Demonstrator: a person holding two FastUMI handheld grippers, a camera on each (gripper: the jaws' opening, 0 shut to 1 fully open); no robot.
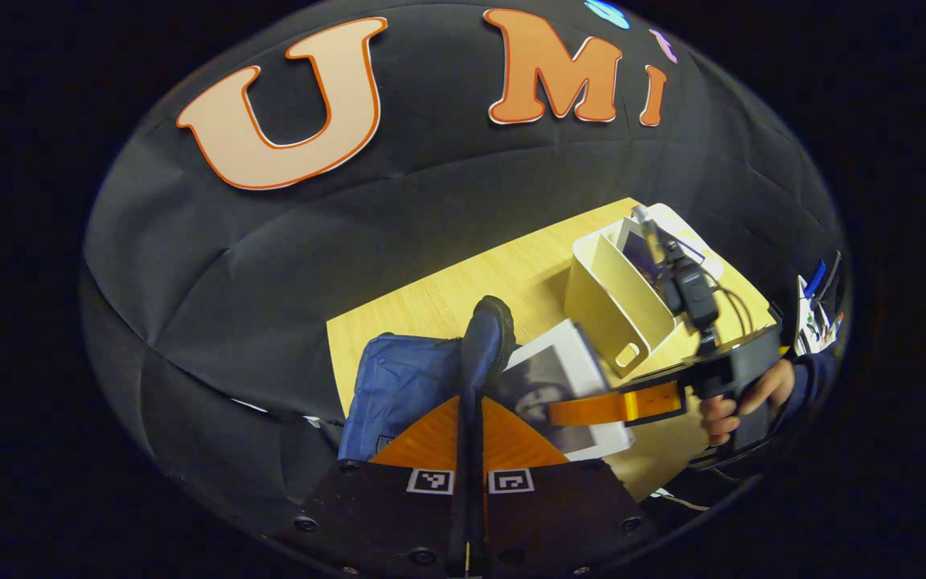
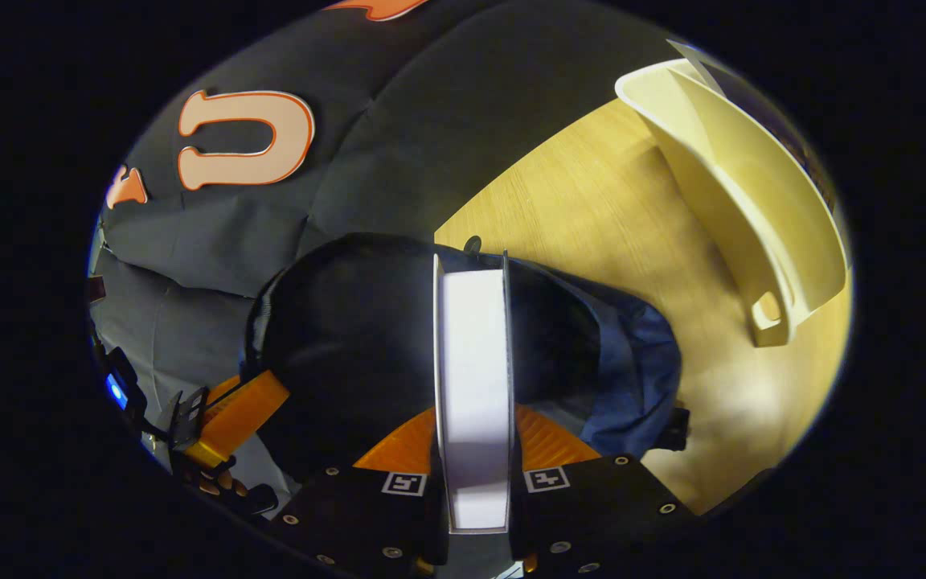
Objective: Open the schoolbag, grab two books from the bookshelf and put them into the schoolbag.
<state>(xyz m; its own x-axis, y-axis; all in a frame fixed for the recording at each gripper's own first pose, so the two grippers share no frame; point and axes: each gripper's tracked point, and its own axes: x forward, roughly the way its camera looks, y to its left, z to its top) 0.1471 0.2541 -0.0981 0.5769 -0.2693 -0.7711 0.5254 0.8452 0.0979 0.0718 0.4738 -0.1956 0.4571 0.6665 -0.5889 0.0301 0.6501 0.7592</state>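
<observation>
A: L gripper (image 1: 469,418) — what's it doing?

B: In the left gripper view its two fingers are pressed tight together on the edge of the schoolbag (image 1: 399,386), pinching the dark rim of the flap, which stands up between them. Bag is blue, lies on the wooden table (image 1: 447,297), near-left part of it.

A: And the R gripper (image 2: 473,418)?

B: In the right gripper view it's clamped on a book (image 2: 473,362), white page edge facing the cam, one finger on each cover. Book is upright, right at the bag's dark open mouth; can't tell if its far end is inside yet.

A: See that from the other side?

B: Yes, in the left gripper view the book's cover shows pale w/ a grey picture, just right of the bag flap, w/ the other gripper on it and a hand (image 1: 740,406) on that gripper's grip further right.

A: Bookshelf?

B: Cream bookshelf (image 1: 612,301) stands on the table, far-right of the bag, well apart from it. Something dark sits in its far slot; too small to say more. In the right gripper view it's at the upper right, open side up.
</observation>
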